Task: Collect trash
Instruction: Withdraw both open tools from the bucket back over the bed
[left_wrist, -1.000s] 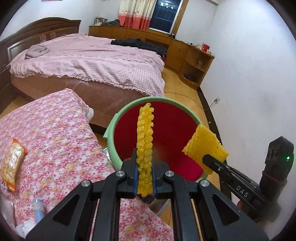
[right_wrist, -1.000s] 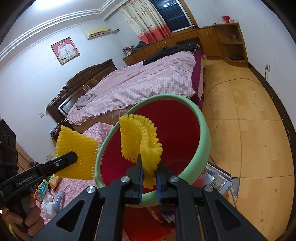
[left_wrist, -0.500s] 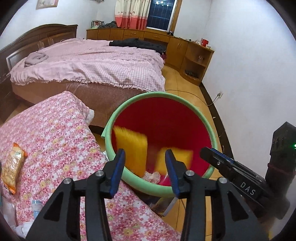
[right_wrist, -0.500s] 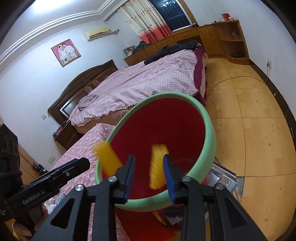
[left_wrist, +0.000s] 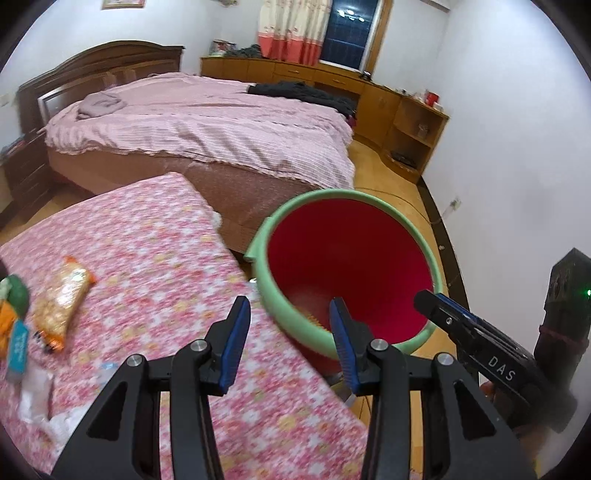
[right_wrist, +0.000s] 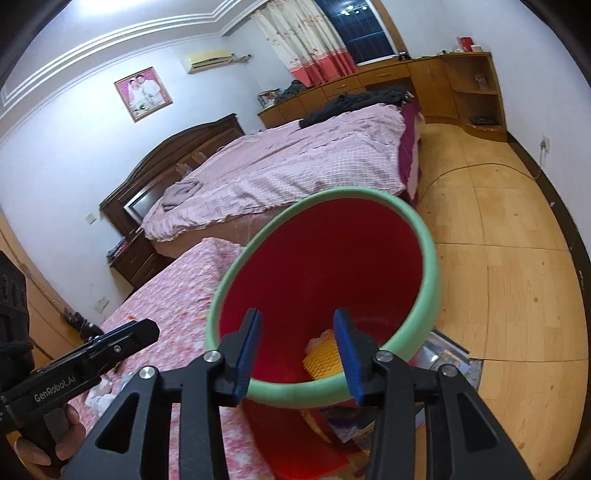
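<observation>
Bedroom fills both views, with the pink bed (left_wrist: 207, 125) across the upper half, the flowered tabletop (left_wrist: 147, 266) at lower left and the red bin (left_wrist: 351, 258) with its green rim at centre, yellow foam netting (right_wrist: 323, 356) lying at its bottom. I hold the left gripper (left_wrist: 288, 339) spread and empty, while the right gripper (right_wrist: 301, 350) is opening with nothing between its pads. My worry is snagging the bin rim and tipping it as I swing toward the snack packet (left_wrist: 61, 295) at left; legible writing is "DAS" and "GenRobot.AI" on the grippers' sides.

The bin's rim (left_wrist: 291, 321) hides most of the yellow foam net (left_wrist: 314, 318); small items (left_wrist: 18, 343) on the floral cloth (left_wrist: 147, 258) blur.
</observation>
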